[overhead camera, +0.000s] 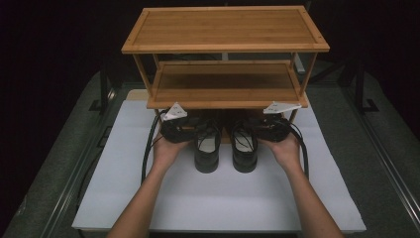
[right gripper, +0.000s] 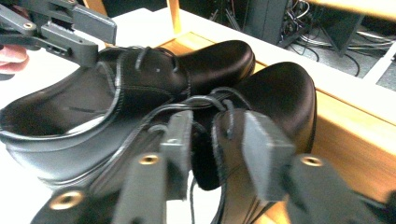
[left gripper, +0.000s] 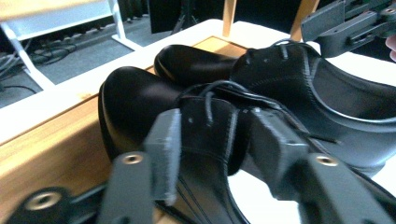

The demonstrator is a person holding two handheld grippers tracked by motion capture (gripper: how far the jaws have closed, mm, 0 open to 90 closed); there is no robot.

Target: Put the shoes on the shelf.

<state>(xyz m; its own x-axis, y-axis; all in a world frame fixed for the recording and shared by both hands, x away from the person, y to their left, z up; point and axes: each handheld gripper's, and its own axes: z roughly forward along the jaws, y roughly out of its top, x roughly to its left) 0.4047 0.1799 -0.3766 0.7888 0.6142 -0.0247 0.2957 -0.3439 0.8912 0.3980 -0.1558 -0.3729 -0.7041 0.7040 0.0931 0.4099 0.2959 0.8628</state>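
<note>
2 grippers (left (left gripper: 212, 140), right (right gripper: 217, 144)) apart, astride shoes' (overhead camera: 225, 146) sides, not clamping.

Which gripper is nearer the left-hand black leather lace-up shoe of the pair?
Left. The left gripper has its jaws astride the laced upper of the left-hand black leather lace-up shoe. The right gripper sits at the other shoe, one shoe farther away.

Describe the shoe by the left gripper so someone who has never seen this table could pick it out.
Start at the bamboo shoe rack at the far side of the white mat. Two black lace-up shoes stand side by side with toes on its lowest shelf. The left shoe is the one with the left gripper at its laced upper, jaws astride it; the right shoe sits by the other hand.
</note>
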